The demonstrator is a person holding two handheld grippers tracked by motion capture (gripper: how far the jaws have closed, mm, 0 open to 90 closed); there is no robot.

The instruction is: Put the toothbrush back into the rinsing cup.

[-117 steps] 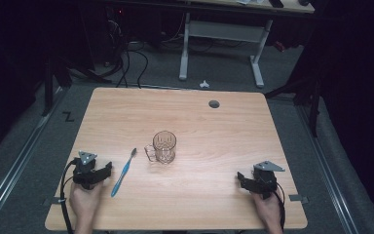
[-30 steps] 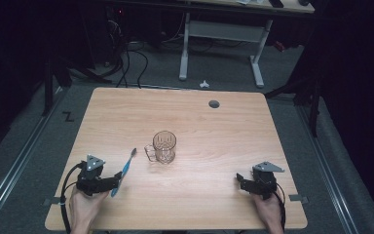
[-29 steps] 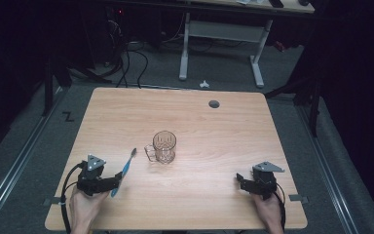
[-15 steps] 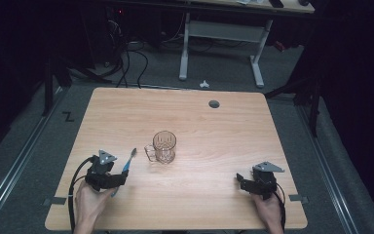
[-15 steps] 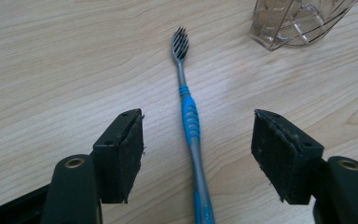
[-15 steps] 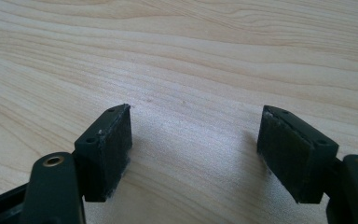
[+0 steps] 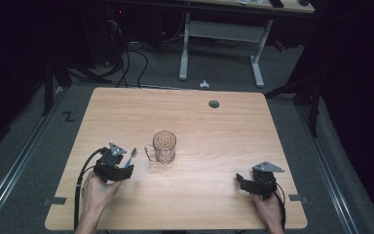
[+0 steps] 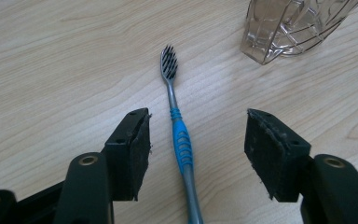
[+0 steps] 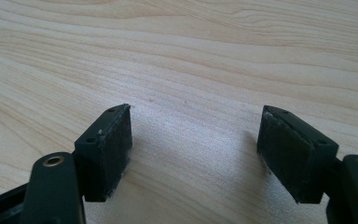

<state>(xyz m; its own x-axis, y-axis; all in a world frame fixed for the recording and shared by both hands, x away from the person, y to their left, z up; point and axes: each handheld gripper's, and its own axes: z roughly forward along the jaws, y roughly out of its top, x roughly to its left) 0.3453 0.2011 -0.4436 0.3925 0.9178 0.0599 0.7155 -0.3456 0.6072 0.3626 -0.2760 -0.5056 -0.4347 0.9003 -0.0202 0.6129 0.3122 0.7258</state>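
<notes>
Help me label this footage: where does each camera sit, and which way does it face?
High view: above the person's side, looking forward and down on the table; forearms, left gripper, right gripper.
Left gripper view: rides that gripper, facing down onto the wood; open jaws straddle the toothbrush.
Right gripper view: rides that gripper, low over bare wood; open jaws.
Shared: toothbrush and glass mug appear in the high and left gripper views.

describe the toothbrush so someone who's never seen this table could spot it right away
On the wooden table, look left of the clear glass mug near the middle. The toothbrush lies flat between the open jaws of the left hand-held gripper: slim, grey, with a blue grip and dark bristles.
</notes>
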